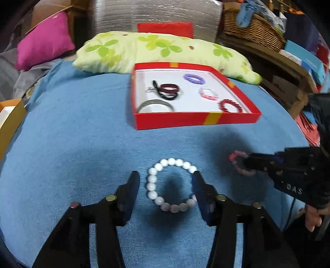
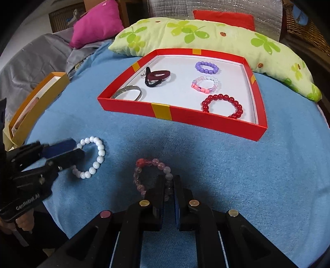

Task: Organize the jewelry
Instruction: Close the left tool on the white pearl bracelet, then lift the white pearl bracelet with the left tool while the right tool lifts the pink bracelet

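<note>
A blue cloth (image 2: 226,165) covers the bed. At 12 o'clock lies a green clover pillow (image 2: 206,33), silver foil (image 2: 216,8) behind it. A pink cushion (image 2: 97,22) sits at 10 o'clock, a wicker basket (image 1: 253,31) at 2 o'clock.

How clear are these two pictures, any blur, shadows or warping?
Left wrist view: red tray and right gripper smeared by motion blur, dark shadow inside the white bracelet. Right wrist view: sharper, shadow around the pink bracelet. Both bulge with fisheye distortion.

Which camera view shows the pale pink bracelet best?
The right wrist view: the pale pink bracelet lies close and sharp, pinched by the right claw. The left wrist view shows it small, blurred, at the edge.
</note>
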